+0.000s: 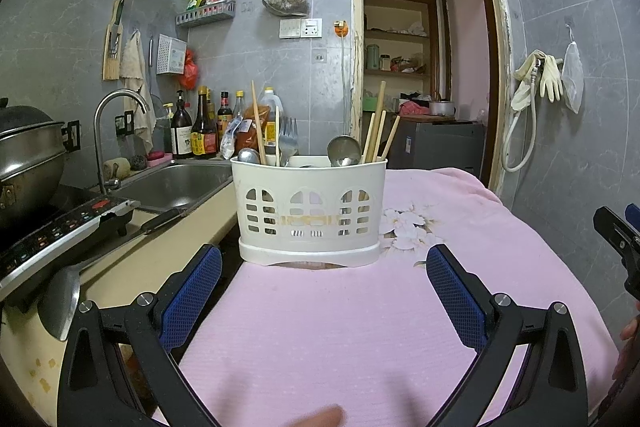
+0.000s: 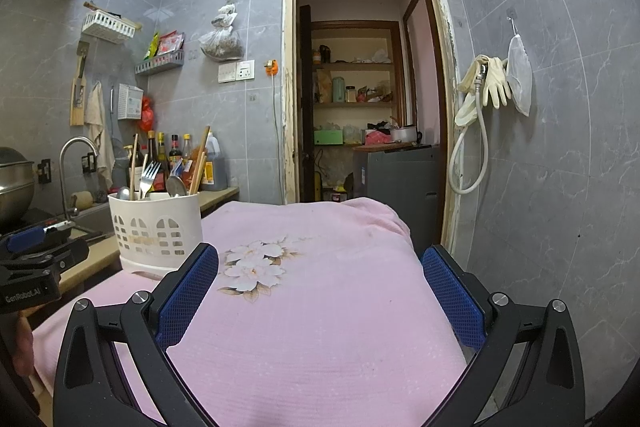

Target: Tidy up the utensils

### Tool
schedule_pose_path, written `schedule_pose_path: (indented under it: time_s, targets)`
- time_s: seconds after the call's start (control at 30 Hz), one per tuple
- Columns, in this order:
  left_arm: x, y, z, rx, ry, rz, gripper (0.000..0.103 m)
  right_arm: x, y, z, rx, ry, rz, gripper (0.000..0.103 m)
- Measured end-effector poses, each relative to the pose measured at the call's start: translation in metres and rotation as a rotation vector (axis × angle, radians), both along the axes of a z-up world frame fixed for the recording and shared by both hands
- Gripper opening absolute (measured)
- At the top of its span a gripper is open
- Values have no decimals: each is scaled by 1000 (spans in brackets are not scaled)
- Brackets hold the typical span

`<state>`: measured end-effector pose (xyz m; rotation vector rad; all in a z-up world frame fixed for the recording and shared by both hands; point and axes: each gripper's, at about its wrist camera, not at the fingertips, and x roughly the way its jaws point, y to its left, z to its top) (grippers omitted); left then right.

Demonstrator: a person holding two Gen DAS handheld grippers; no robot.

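Note:
A white plastic utensil holder (image 1: 309, 207) stands on the left edge of a pink cloth (image 1: 340, 327). Spoons (image 1: 343, 149), a fork (image 1: 288, 143) and wooden chopsticks (image 1: 378, 131) stick up from it. My left gripper (image 1: 324, 263) is open, just short of the holder and level with its base, with nothing between its blue pads. In the right wrist view the same holder (image 2: 156, 227) is at the left and my right gripper (image 2: 320, 263) is open over the cloth's flower print (image 2: 252, 267), empty. The left gripper's body (image 2: 36, 267) shows at the left edge there.
Left of the cloth runs a counter with a steel sink (image 1: 172, 183), a tap (image 1: 116, 107), an induction hob (image 1: 60, 227) and a pot (image 1: 28, 151). Sauce bottles (image 1: 200, 131) line the wall. A doorway (image 1: 424, 47) opens behind; gloves and a hose (image 1: 536, 83) hang at right.

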<state>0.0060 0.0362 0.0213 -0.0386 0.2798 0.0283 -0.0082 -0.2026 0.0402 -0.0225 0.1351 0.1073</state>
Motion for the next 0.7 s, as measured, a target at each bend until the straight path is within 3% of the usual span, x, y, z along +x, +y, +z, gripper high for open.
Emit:
schedule_pose_path:
  time_s: [0.7]
  targets:
    - [3, -2, -3, -6, 9, -4, 101, 3, 4, -6, -2, 8, 2, 103]
